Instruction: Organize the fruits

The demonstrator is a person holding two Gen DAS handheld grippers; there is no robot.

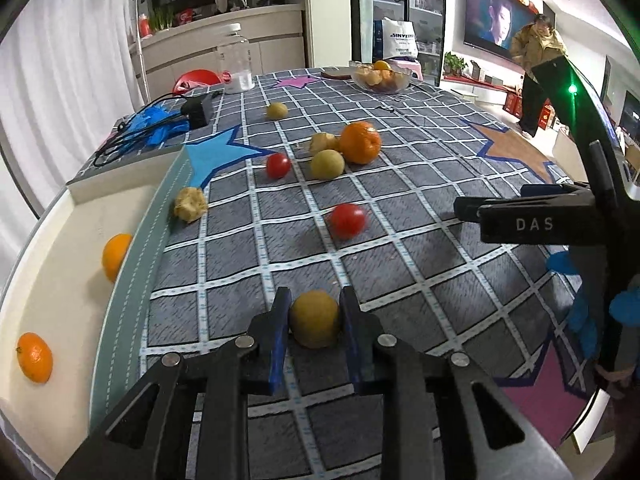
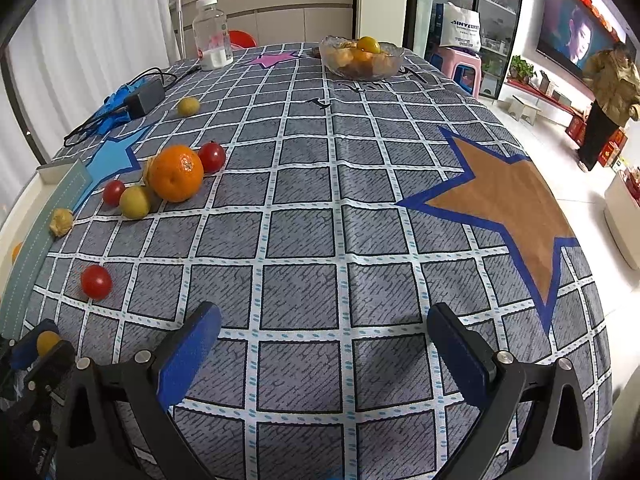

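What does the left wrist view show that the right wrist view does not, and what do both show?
Only the left wrist view: two oranges inside the white tray, and the left gripper close up, its fingers shut on a yellow fruit.

Only the right wrist view: the right gripper's two fingers spread wide with nothing between them, and the whole brown star.

Both: the big orange, the glass bowl, the plastic jar, the checked tablecloth.

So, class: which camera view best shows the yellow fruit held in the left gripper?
The left wrist view: the yellow fruit sits large and central, clamped between the left gripper jaws. The right wrist view shows only a small part of it at the lower left edge, mostly hidden.
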